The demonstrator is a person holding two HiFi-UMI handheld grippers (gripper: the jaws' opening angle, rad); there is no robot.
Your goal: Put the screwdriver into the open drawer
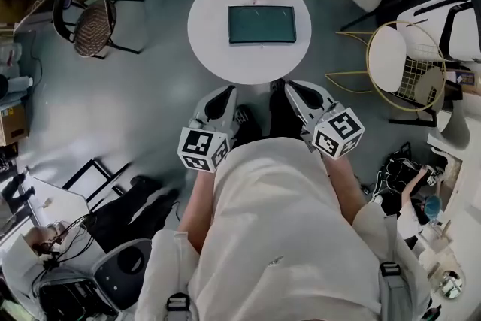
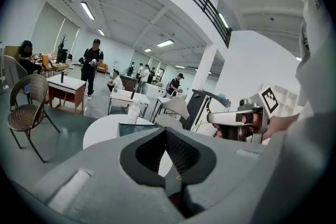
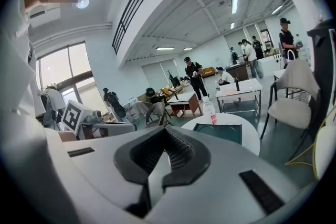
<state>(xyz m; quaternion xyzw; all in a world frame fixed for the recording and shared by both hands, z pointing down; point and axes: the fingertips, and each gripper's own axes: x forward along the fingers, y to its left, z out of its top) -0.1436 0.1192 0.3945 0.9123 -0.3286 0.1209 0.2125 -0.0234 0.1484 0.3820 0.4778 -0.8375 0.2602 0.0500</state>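
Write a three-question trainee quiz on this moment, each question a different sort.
1. True or false: the left gripper clamps a screwdriver.
2. What lies at the middle of the round white table? A) a dark green rectangular tray B) a wicker basket C) a red toolbox
3. Fill in: the jaws of the right gripper stand ____, with nothing between them.
Key: 1 false, its jaws are shut and empty; 2 A; 3 shut.
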